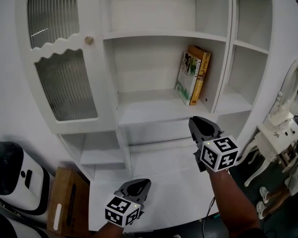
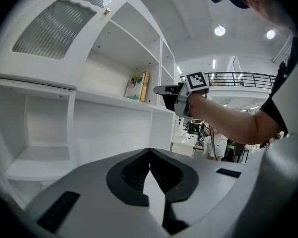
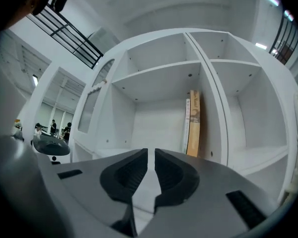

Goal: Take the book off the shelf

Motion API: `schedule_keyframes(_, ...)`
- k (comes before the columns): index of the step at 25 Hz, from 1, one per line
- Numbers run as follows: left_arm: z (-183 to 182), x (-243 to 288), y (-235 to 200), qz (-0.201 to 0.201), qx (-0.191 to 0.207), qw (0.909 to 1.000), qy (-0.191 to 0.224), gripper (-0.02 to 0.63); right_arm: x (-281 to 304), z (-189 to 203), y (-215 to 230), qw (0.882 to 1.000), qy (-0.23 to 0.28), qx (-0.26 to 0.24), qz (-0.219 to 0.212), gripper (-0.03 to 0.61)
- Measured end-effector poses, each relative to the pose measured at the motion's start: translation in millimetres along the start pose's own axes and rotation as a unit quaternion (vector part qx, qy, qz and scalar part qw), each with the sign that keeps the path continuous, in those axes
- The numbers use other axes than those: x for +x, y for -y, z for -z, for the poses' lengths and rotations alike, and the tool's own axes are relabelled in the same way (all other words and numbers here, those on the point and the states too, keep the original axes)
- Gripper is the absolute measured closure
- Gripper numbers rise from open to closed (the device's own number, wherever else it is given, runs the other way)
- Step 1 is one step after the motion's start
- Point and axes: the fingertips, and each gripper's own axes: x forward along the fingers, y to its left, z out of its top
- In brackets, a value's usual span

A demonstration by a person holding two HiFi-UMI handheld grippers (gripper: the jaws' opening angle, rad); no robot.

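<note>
White shelf unit (image 1: 159, 33), open compartments. Two books on the middle shelf (image 1: 149, 108) of the centre compartment, at its right end: green-covered book (image 1: 186, 78) in front, yellow book (image 1: 201, 73) behind it. Both are upright with a slight tilt, and the yellow one rests against the right divider (image 1: 219, 58).

Right hand-held gripper (image 1: 201, 125): jaws pressed together, nothing between them. In the head view it sits below the shelf's front edge, just under the books and a bit to the right, clear of them with no contact. The right gripper view (image 3: 150, 152) looks into the same compartment. There the books stand ahead and to the right of the jaw line, above the jaw tips, with spines facing: a pale spine (image 3: 187, 125) beside a tan one (image 3: 194, 123).

Left hand-held gripper (image 1: 139, 186): jaws also closed tip to tip and empty, as its own view (image 2: 150, 150) shows. It is lower and to the left, in front of the unit's base, well apart from the books. From that view the books show small at the far end of the shelf, with the right hand-held gripper level just beside them on the open side.

Ribbed-glass door (image 1: 64, 83) with a knob (image 1: 89, 40) is left of the centre compartment. A cardboard box (image 1: 69, 202) sits at lower left on the floor.
</note>
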Motion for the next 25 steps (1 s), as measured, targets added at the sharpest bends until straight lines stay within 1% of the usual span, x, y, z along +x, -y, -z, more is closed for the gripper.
schedule_keyframes(3, 6.2, -1.8, 0.6, -0.003, -0.006, 1.0000, -0.005, 0.603, 27.1, -27.0, 19.2, 1.000, 0.012, -0.016, 0.018, 0.533)
schedule_keyframes(5, 12.1, -3.3, 1.0, -0.005, -0.010, 0.9999, -0.010, 0.603, 42.2, -41.1, 30.5, 0.999, 0.016, -0.028, 0.030, 0.472)
schedule_keyframes(6, 15.1, -4.2, 0.8, -0.006, -0.012, 0.9998, -0.012, 0.603, 49.7, -46.8, 35.6, 0.999, 0.017, -0.034, 0.037, 0.456)
schedule_keyframes(9, 22.4, -6.4, -0.7, -0.010, -0.018, 0.9996, -0.017, 0.603, 70.9, -59.8, 50.4, 0.997, 0.016, -0.053, 0.058, 0.433)
schedule_keyframes(12, 25.7, -8.1, -4.2, -0.014, -0.021, 0.9995, -0.020, 0.603, 89.2, -65.5, 61.6, 0.995, 0.007, -0.059, 0.074, 0.414)
schedule_keyframes(14, 26.6, -9.1, -7.1, -0.016, -0.023, 0.9994, -0.021, 0.603, 98.3, -65.7, 68.0, 0.995, 0.001, -0.054, 0.085, 0.410)
schedule_keyframes(18, 28.9, -9.7, -8.5, -0.020, -0.034, 0.9990, -0.019, 0.603, 109.3, -60.1, 76.7, 0.995, -0.004, -0.026, 0.095, 0.405)
schedule_keyframes(25, 32.0, -13.1, -9.2, -0.021, -0.041, 0.9987, -0.019, 0.603, 115.1, -51.9, 90.1, 0.993, -0.014, -0.004, 0.118, 0.400)
